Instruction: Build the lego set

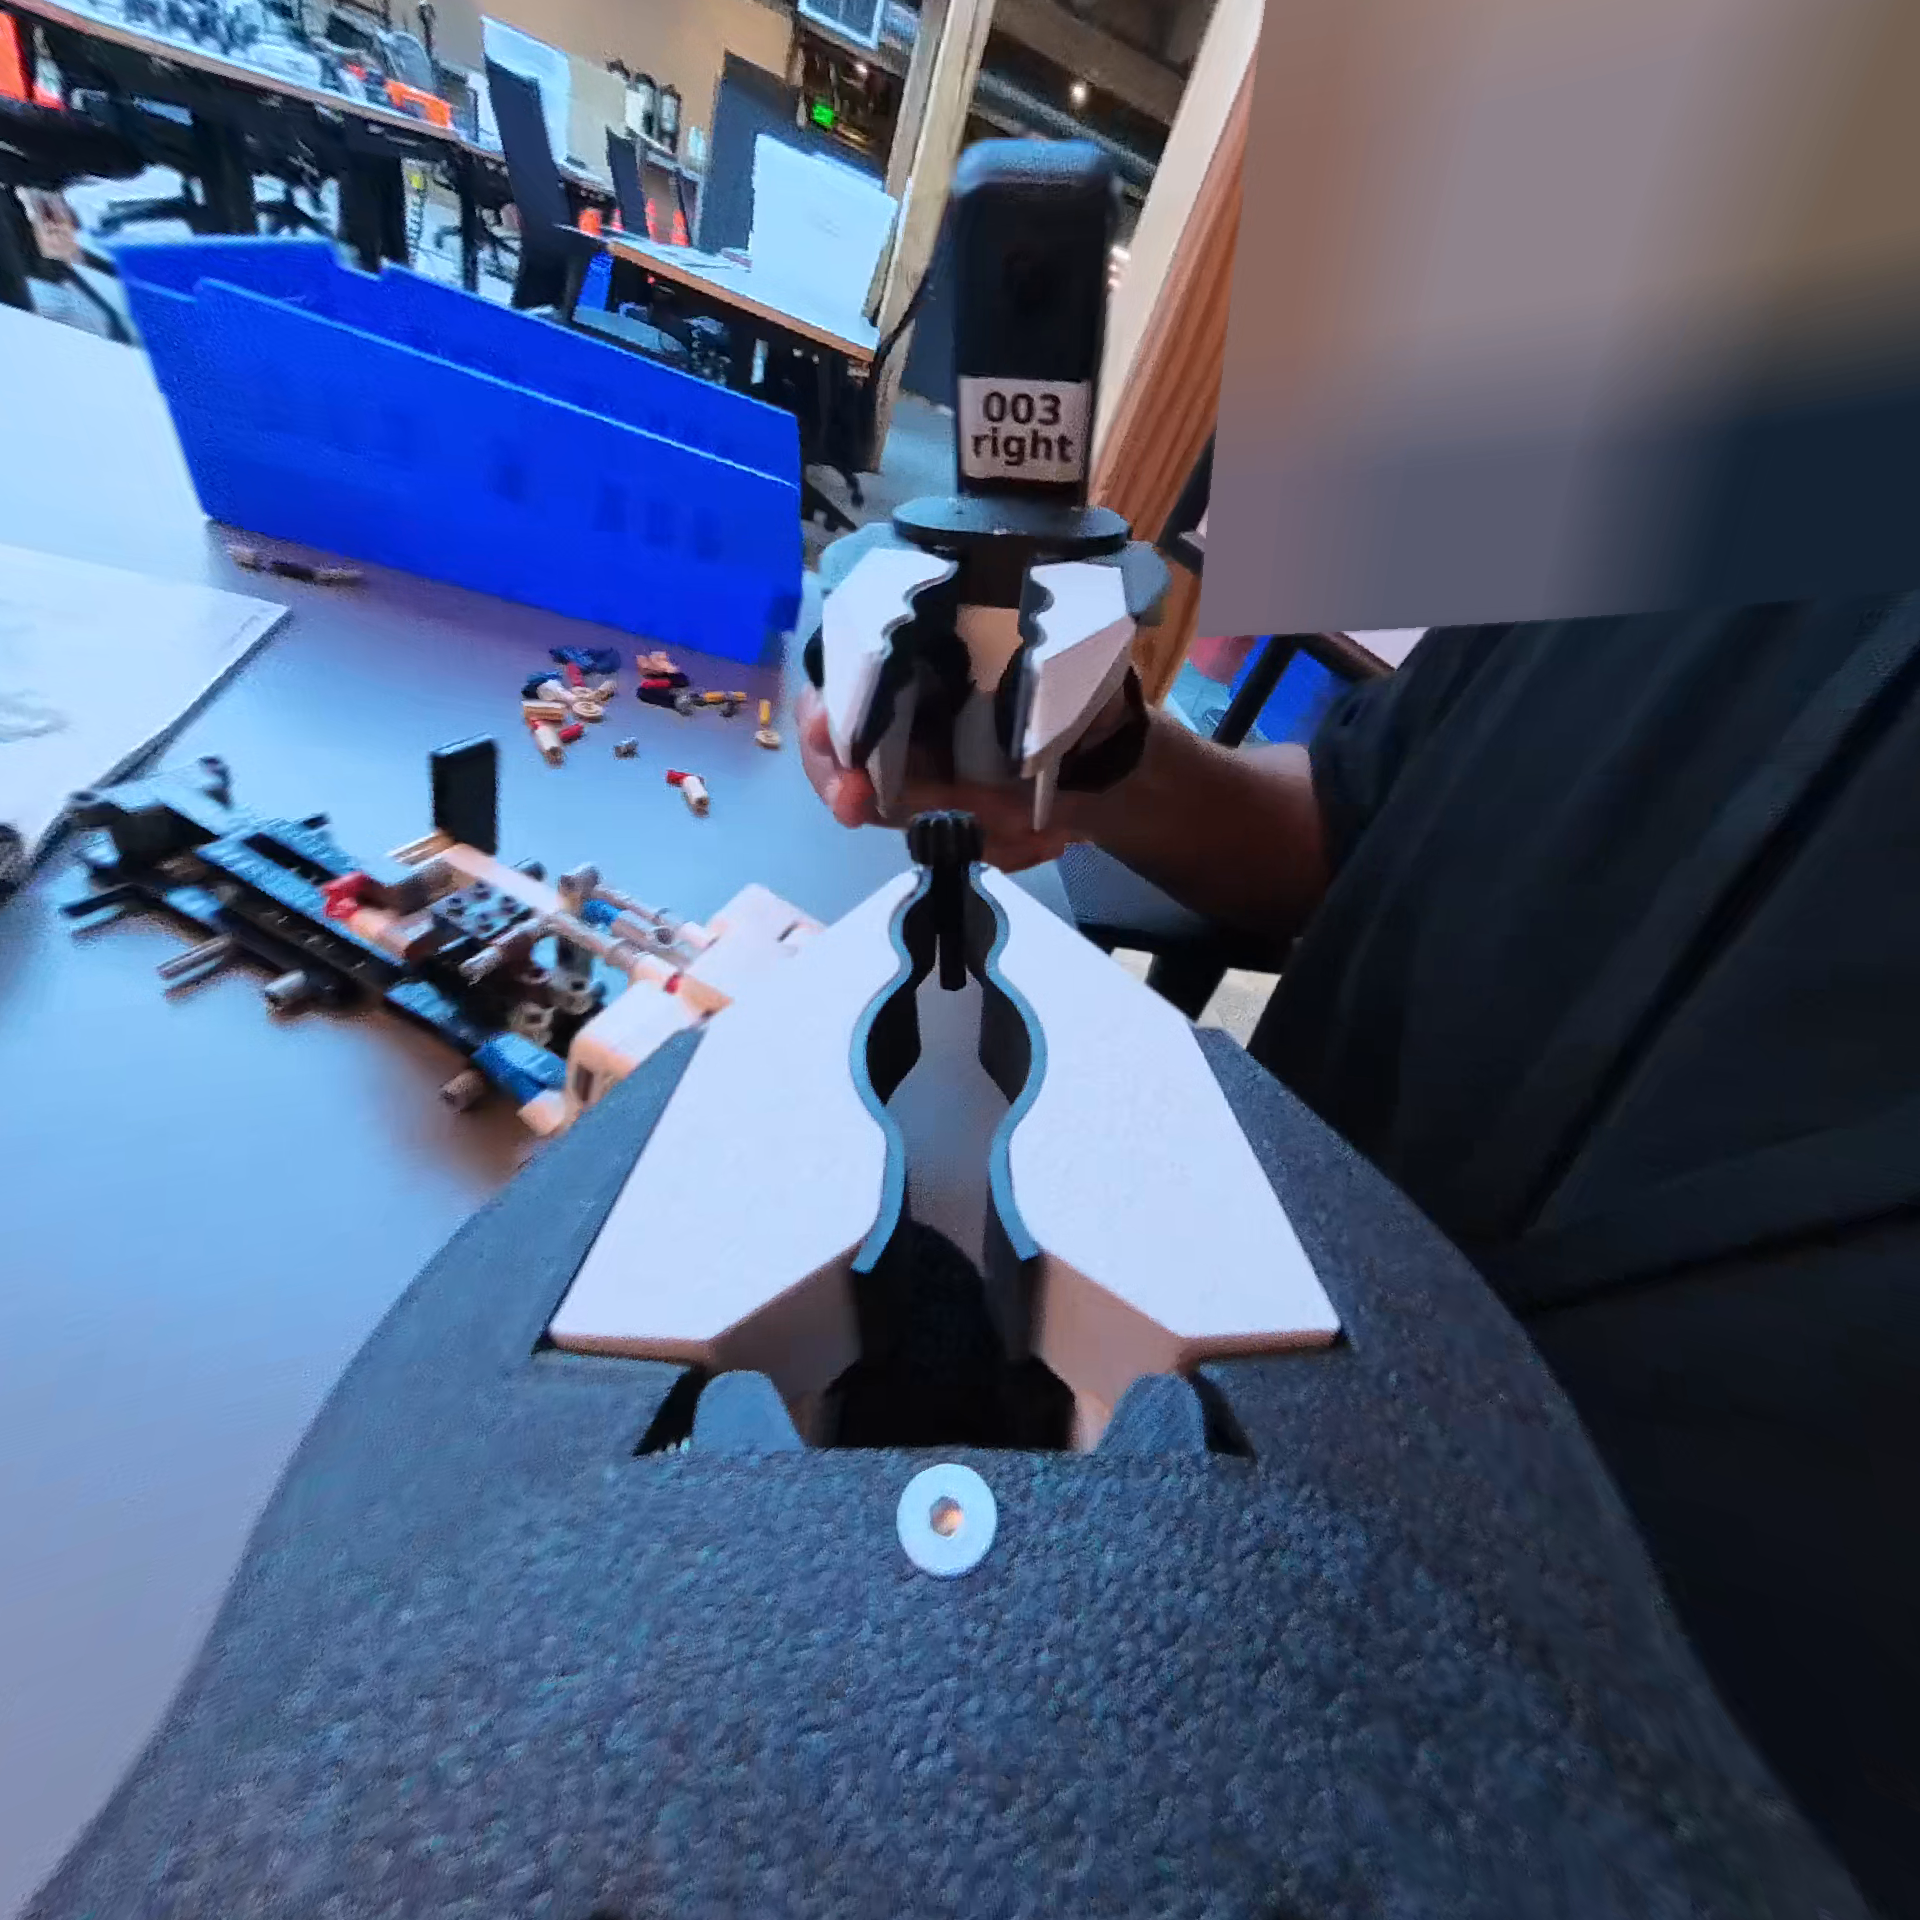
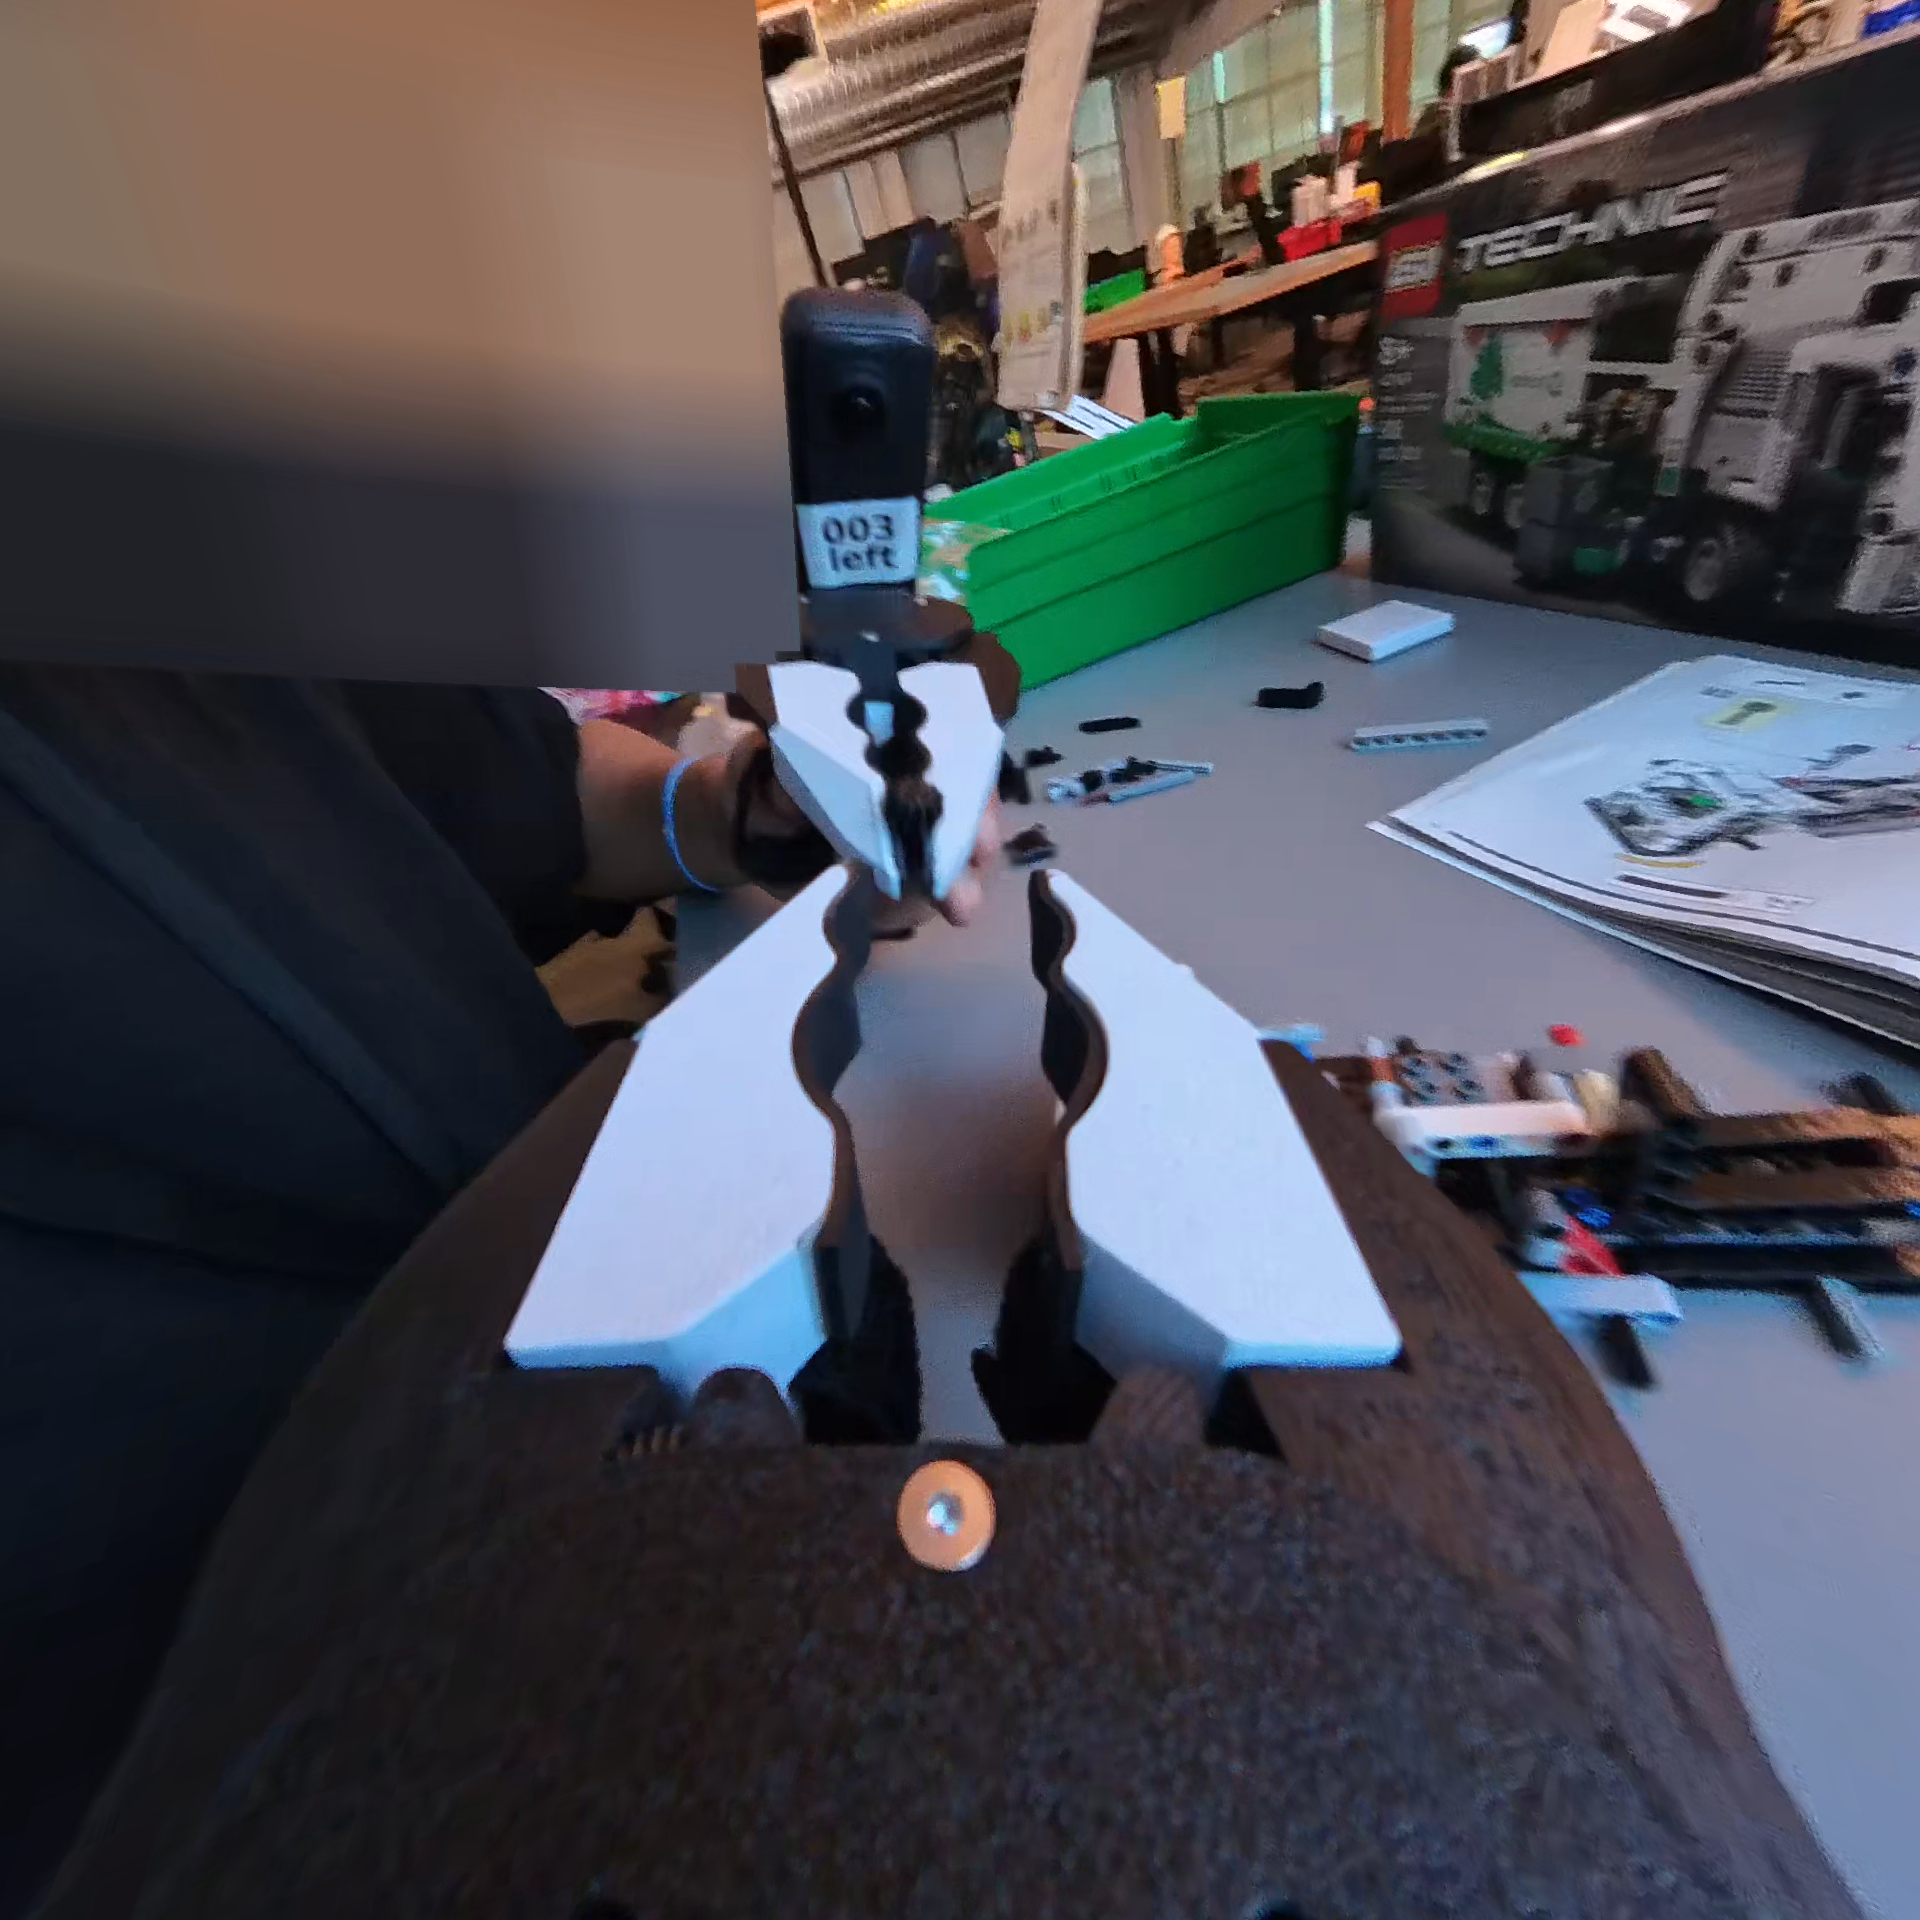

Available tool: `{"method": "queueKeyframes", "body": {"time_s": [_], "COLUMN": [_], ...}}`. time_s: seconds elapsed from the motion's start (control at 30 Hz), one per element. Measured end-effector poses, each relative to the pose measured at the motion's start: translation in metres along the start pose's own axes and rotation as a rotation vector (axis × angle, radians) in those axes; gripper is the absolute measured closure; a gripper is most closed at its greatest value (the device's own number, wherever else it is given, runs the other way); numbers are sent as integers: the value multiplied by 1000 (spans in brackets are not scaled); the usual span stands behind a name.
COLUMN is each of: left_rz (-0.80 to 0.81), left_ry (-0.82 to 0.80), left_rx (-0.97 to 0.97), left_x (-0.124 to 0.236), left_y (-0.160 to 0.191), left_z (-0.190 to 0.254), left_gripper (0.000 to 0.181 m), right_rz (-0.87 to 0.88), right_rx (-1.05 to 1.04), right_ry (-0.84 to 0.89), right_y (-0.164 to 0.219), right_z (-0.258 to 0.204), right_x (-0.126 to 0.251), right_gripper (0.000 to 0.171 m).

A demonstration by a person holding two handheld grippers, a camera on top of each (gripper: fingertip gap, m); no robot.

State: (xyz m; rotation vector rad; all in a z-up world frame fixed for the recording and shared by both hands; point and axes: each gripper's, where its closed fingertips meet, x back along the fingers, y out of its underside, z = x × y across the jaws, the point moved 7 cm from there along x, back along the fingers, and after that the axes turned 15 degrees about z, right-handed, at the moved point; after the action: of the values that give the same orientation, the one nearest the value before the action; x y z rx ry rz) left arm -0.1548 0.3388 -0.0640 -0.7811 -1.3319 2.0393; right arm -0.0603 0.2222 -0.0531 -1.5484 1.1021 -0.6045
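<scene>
My left gripper (image 1: 948, 875) is shut on a thin black axle with a small black gear (image 1: 943, 834) on its outer end, held in the air above the table edge. My right gripper (image 2: 943, 888) is open and empty. It faces the left one tip to tip, with its fingertips just beyond the gear; it also shows in the left wrist view (image 1: 966, 805). The left gripper (image 2: 914, 878) with the black piece also shows in the right wrist view. The partly built black, white and blue model (image 1: 416, 935) lies on the grey table (image 1: 208, 1195), also in the right wrist view (image 2: 1662, 1174).
A blue bin (image 1: 468, 447) stands behind a scatter of small loose pieces (image 1: 623, 707). A green bin (image 2: 1143, 520), the set's box (image 2: 1662, 416), an open instruction booklet (image 2: 1714, 831), a white block (image 2: 1382, 629) and loose beams (image 2: 1418, 735) lie on the table. A person in dark clothing sits close behind both grippers. Both grippers' tips are close together, under 4 cm apart.
</scene>
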Motion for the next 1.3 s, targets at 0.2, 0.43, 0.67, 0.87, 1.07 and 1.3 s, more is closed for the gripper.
{"method": "queueKeyframes", "body": {"time_s": [0.2,0.43,0.67,0.87,1.07,1.3], "left_rz": [29,23,53,55,-122,-360], "left_ry": [82,58,9,-57,-270,-203], "left_rx": [-63,-62,-122,-141,-373,-446], "left_x": [-10,-17,-16,-15,-3,-18], "left_y": [3,6,4,9,7,11], "left_z": [31,60,75,68,22,-23], "left_gripper": [179,179,180,176,154,126], "right_rz": [-3,-38,12,32,-32,-174], "right_rx": [-92,-36,-102,-87,83,51], "right_ry": [-161,-277,-315,-249,149,189], "right_y": [-1,-4,-2,-6,-27,0], "right_z": [-26,-52,-60,-51,14,40], "right_x": [-11,-16,-13,-8,8,-8], "right_gripper": [146,160,159,160,160,160]}}
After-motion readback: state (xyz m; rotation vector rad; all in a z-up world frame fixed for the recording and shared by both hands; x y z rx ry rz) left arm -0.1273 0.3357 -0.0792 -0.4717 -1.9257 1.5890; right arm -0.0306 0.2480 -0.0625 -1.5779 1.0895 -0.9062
